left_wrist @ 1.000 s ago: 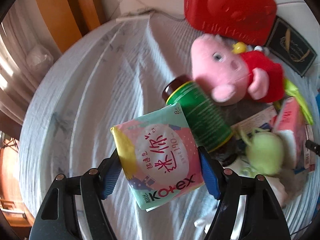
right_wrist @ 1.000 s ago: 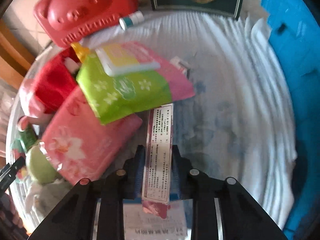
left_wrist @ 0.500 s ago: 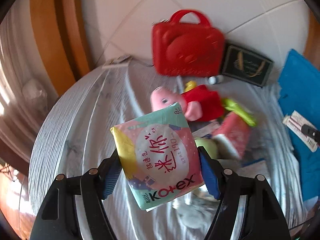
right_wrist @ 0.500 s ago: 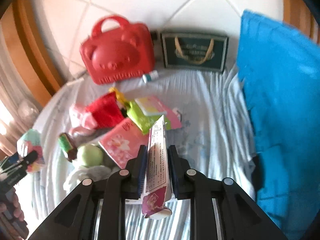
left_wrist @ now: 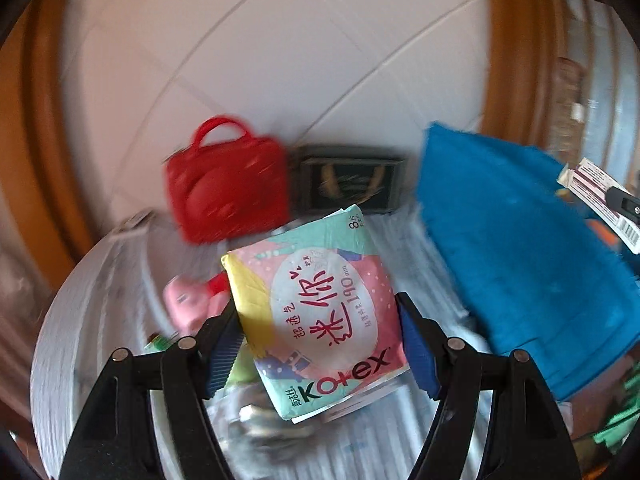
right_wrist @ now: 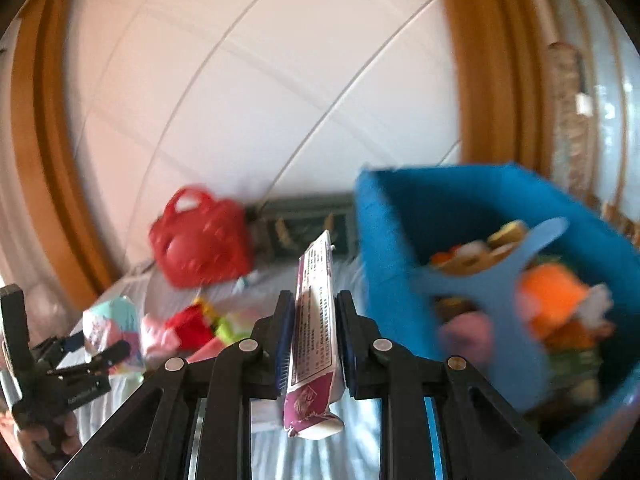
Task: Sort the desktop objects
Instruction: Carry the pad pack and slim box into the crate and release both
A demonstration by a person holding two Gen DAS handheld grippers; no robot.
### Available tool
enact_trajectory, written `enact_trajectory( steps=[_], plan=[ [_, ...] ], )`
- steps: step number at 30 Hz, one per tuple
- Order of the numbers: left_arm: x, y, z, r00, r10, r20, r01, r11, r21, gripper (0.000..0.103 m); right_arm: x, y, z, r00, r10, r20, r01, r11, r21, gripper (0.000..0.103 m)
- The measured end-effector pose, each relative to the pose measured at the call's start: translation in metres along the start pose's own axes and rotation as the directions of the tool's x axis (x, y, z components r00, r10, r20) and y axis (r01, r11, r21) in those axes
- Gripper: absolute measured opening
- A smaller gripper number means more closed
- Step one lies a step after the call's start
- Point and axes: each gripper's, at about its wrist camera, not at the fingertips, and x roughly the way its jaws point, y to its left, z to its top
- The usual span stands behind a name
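Note:
My left gripper point(left_wrist: 318, 346) is shut on a pink and mint Kotex pad pack point(left_wrist: 316, 312), held high above the table. My right gripper point(right_wrist: 314, 344) is shut on a narrow purple and white box point(right_wrist: 314, 320), held upright in the air left of the blue fabric bin point(right_wrist: 392, 280). The bin holds several toys, an orange plush point(right_wrist: 556, 296) among them. The left gripper with its pack also shows in the right wrist view point(right_wrist: 86, 346). The box also shows at the right edge of the left wrist view point(left_wrist: 600, 200).
A red bear-shaped case point(left_wrist: 226, 196) and a dark green gift box point(left_wrist: 350, 182) stand against the tiled wall. A pink pig plush point(left_wrist: 188, 304) and other packs point(right_wrist: 230, 328) lie on the white cloth. The blue bin point(left_wrist: 520, 252) stands at the right.
Both grippers have risen well above the table with their loads and swung right toward the blue bin. The bin's inside has come into the right wrist view.

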Motion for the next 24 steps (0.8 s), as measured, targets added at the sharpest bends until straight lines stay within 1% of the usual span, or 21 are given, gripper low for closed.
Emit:
enact_trajectory(
  steps=[3, 6, 10, 15, 17, 18, 20, 23, 24],
  plan=[
    [-0.005, -0.030, 0.012, 0.998, -0.055, 0.021, 0.055, 0.998, 0.033, 0.071, -0.024, -0.029, 0.006, 0.998, -0.050, 0.049, 0.049, 0.998, 0.028, 0.021],
    [-0.011, -0.063, 0.027, 0.992, -0.116, 0.043, 0.113, 0.992, 0.064, 0.071, -0.044, -0.057, 0.010, 0.991, -0.100, 0.086, 0.095, 0.994, 0.056, 0.021],
    [-0.024, -0.113, 0.043, 0.978, -0.192, 0.082, 0.180, 0.975, 0.126, 0.071, -0.060, -0.098, 0.012, 0.981, -0.161, 0.110, 0.151, 0.983, 0.100, 0.021],
    [-0.034, -0.175, 0.058, 0.956, -0.272, 0.109, 0.247, 0.948, 0.199, 0.071, -0.076, -0.148, 0.008, 0.970, -0.218, 0.105, 0.202, 0.969, 0.144, 0.021],
    [-0.035, -0.205, 0.060, 0.948, -0.301, 0.104, 0.272, 0.935, 0.226, 0.071, -0.083, -0.170, 0.007, 0.966, -0.239, 0.102, 0.221, 0.962, 0.159, 0.021],
    [-0.033, -0.214, 0.061, 0.946, -0.310, 0.100, 0.280, 0.931, 0.234, 0.071, -0.084, -0.178, 0.006, 0.964, -0.248, 0.098, 0.230, 0.959, 0.165, 0.021],
    [-0.032, -0.243, 0.062, 0.937, -0.341, 0.080, 0.311, 0.915, 0.255, 0.071, -0.087, -0.197, 0.005, 0.960, -0.264, 0.089, 0.246, 0.953, 0.174, 0.021],
    [-0.029, -0.275, 0.062, 0.927, -0.371, 0.056, 0.343, 0.900, 0.269, 0.071, -0.086, -0.222, 0.002, 0.958, -0.278, 0.070, 0.262, 0.949, 0.176, 0.021],
    [-0.028, -0.281, 0.063, 0.926, -0.373, 0.051, 0.347, 0.898, 0.271, 0.071, -0.082, -0.230, 0.001, 0.958, -0.281, 0.062, 0.267, 0.948, 0.173, 0.021]
  ],
)
